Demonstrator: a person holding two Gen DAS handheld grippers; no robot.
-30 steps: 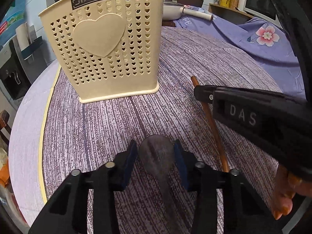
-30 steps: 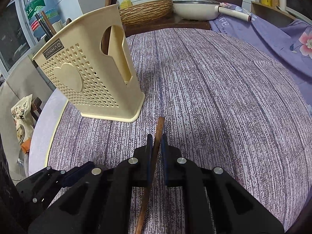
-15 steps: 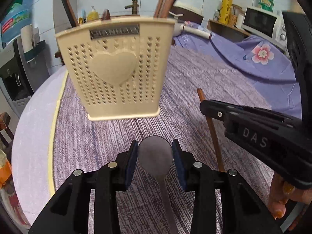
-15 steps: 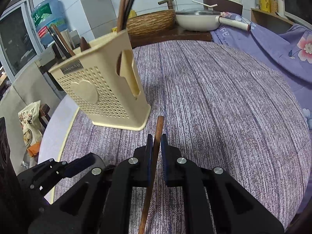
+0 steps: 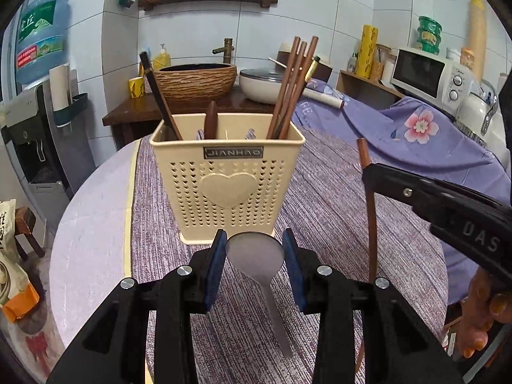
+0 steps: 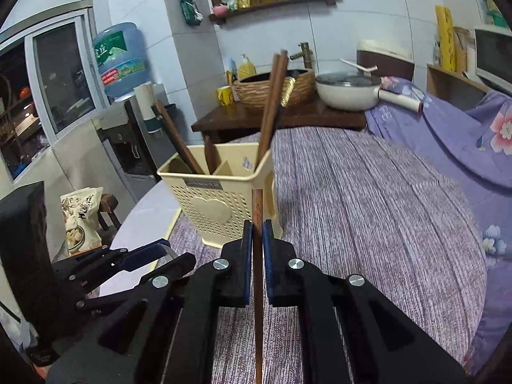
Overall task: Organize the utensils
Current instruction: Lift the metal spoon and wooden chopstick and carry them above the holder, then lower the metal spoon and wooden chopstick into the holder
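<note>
A cream perforated utensil holder (image 5: 227, 179) with a heart on its front stands on the purple striped tablecloth; it also shows in the right wrist view (image 6: 220, 204). It holds several brown chopsticks (image 5: 292, 86) and a dark spoon handle (image 5: 210, 123). My left gripper (image 5: 254, 252) is shut on a metal spoon (image 5: 256, 256), bowl forward, raised just in front of the holder. My right gripper (image 6: 257, 240) is shut on a brown wooden chopstick (image 6: 257, 211), held upright to the right of the holder; it shows in the left wrist view (image 5: 371, 211).
The round table's (image 6: 384, 211) pale edge (image 5: 89, 224) runs along the left. Behind are a wooden stand with a woven basin (image 5: 195, 80), a white pan (image 6: 348, 94), a water dispenser (image 5: 38, 147) and a microwave (image 5: 428, 76).
Both grippers have risen with their utensils and tilted up; the holder's top and the back wall now show. The spoon and chopstick stay gripped.
</note>
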